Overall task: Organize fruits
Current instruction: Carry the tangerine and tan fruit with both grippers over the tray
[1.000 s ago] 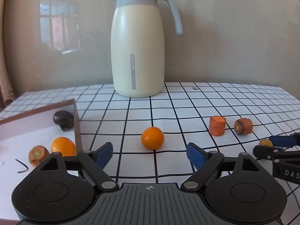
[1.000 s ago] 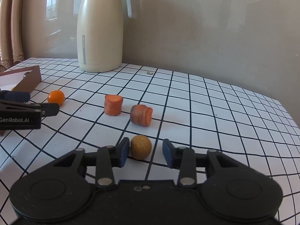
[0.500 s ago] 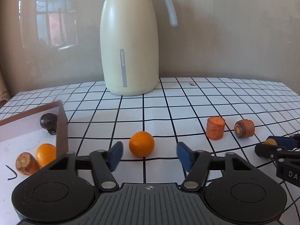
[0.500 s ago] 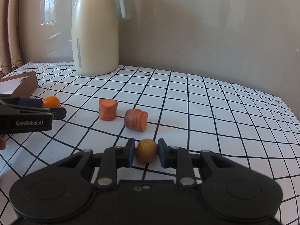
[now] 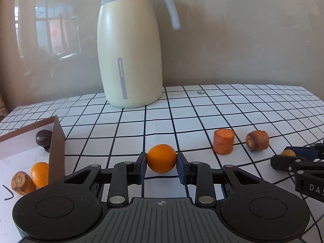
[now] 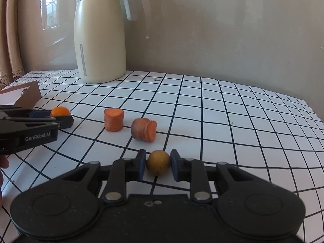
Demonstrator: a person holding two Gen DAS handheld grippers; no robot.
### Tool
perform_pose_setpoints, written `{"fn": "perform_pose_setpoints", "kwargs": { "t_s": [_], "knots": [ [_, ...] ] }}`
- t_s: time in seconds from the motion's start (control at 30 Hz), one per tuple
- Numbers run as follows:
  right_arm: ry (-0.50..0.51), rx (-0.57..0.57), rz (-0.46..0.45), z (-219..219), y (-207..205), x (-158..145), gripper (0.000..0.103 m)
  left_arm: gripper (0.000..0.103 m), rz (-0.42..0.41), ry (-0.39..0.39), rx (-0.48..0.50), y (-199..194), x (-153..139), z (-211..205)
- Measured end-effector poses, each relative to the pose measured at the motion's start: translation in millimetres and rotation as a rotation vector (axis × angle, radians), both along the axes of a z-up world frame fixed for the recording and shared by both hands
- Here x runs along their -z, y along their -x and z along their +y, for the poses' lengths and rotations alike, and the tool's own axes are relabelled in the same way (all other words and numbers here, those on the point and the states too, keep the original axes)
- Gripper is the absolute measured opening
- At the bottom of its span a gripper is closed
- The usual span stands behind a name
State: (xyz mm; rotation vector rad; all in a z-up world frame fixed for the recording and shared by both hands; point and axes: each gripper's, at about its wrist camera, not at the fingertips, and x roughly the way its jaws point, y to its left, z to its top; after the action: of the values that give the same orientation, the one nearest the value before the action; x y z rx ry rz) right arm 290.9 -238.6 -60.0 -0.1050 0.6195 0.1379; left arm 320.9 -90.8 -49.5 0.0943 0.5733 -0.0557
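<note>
Brown-walled box [image 5: 57, 141] already holds a dark fruit, a carrot stub and an orange. Right of it, the left gripper [image 5: 161, 167] pinches a round orange [image 5: 161, 158]; the right gripper [image 6: 158, 165] clamps a yellowish ball-shaped fruit [image 6: 158, 162]. Both await boxing.

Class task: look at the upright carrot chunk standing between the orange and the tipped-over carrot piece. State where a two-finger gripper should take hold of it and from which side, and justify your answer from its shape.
Grip the upright carrot chunk across its curved side wall, about mid-height, coming in low from the camera side. It stands on a flat cut end, so the sides likely offer opposite faces. The tipped carrot piece lies close on one side, so keep that finger narrow.
</note>
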Motion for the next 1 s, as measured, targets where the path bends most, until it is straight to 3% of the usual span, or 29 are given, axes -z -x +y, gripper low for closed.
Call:
{"fn": "perform_pose_setpoints", "kwargs": {
  "t_s": [0.2, 0.5, 1.0],
  "knots": [
    [-0.010, 0.025, -0.023, -5, 14, -8, 0.017, 0.031, -0.007, 0.044, 0.024, 20, -11, 3],
    [-0.014, 0.020, -0.079, -1, 39, -32, 0.017, 0.031, -0.074, 0.025, 0.037, 63, -33, 16],
    [-0.012, -0.090, -0.167, 51, 77, -74, 0.017, 0.031, -0.158, 0.014, -0.029, 141, -67, 69]
  ]
}}
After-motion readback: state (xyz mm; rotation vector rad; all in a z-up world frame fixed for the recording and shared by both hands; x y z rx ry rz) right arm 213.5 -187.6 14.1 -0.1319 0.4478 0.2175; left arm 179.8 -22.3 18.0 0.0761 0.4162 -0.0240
